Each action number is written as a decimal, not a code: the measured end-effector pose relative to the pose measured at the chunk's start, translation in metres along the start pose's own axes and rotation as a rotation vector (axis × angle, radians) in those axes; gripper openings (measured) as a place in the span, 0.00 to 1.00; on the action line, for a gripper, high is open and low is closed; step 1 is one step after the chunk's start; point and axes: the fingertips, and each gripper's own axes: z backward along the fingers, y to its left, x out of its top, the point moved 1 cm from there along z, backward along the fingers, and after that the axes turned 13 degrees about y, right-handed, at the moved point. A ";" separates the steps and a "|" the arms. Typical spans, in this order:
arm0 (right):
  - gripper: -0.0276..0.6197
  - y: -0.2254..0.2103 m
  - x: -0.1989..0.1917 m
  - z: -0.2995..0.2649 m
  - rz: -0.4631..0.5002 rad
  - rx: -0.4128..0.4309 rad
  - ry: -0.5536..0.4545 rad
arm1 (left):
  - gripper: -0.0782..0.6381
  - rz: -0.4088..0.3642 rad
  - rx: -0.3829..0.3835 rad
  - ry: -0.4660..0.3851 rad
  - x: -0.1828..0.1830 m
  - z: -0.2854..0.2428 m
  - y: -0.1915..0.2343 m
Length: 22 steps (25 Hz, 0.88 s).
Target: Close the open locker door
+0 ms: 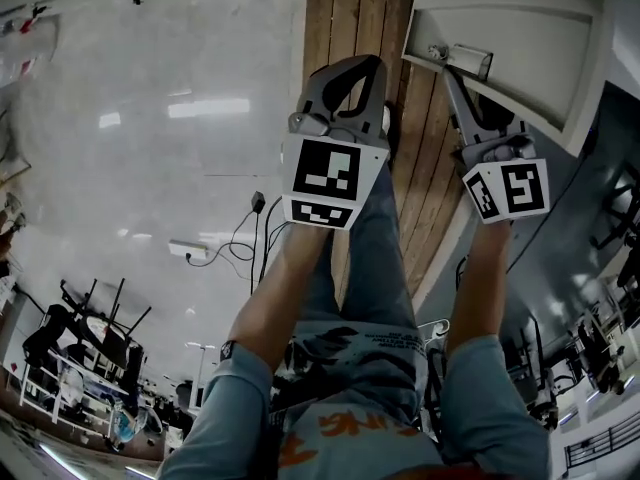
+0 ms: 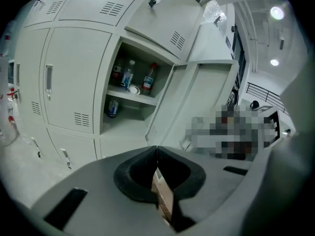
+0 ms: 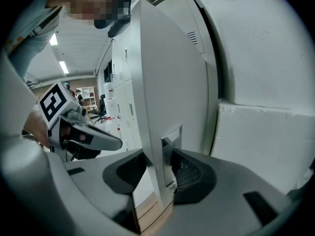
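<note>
The open locker point(image 2: 129, 93) shows a shelf with bottles point(image 2: 132, 77) inside. Its grey door point(image 2: 199, 100) swings out to the right. The door's edge point(image 3: 153, 107) stands between the jaws of my right gripper point(image 3: 160, 157), beside the latch plate point(image 3: 171, 144). The jaws stand wider than the door is thick, so the gripper is open around it. From the head view, the right gripper point(image 1: 447, 66) reaches the door point(image 1: 520, 38) at its latch point(image 1: 462, 60). My left gripper point(image 2: 157, 149) is shut on nothing and hangs left of the door, where the head view point(image 1: 352, 68) shows it too.
Closed grey locker doors point(image 2: 69, 77) surround the open compartment. A wooden floor strip point(image 1: 345, 18) runs below the lockers, beside a glossy grey floor point(image 1: 150, 118) with a cable and plug point(image 1: 257, 204). Chairs and racks point(image 1: 80, 338) stand further off.
</note>
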 end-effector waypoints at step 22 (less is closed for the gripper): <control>0.26 0.064 0.060 -0.076 0.116 0.074 0.002 | 0.14 0.065 0.105 -0.082 0.020 0.035 0.080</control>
